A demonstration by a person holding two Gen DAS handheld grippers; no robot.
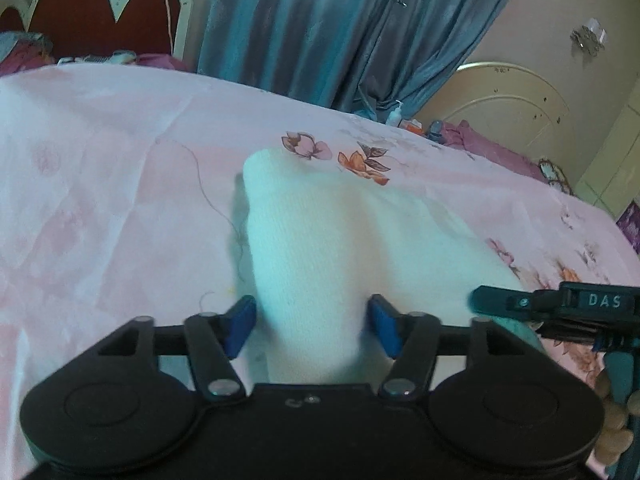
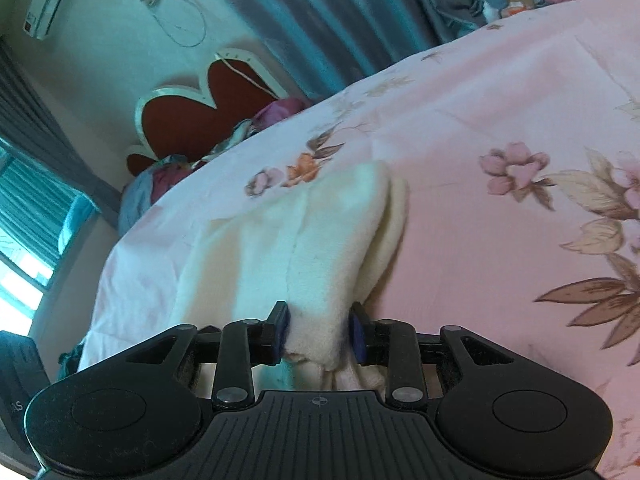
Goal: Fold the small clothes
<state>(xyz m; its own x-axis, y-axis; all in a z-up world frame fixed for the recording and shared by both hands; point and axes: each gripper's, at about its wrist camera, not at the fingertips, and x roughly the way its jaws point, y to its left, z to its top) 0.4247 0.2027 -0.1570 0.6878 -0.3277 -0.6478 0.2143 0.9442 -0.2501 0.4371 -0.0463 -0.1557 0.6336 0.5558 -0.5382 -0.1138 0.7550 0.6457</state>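
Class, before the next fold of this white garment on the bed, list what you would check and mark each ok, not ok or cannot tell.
1. Left gripper has the white garment between its fingers: ok.
2. Right gripper shut on the garment: ok.
3. Far end of the garment rests on the pink bedsheet: ok.
4. Garment lies flat: not ok, it is bunched.
5. Grippers apart from each other: ok.
6. Edges lined up: cannot tell.

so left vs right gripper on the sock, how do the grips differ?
Left gripper has its pads set wide, with a broad band of the white sock between them; right gripper is pinched much narrower on a bunched edge of the sock. The left wrist view shows one smooth layer; the right wrist view shows a second layer beneath. Shared: blue pads, same sock, over the pink bedsheet.
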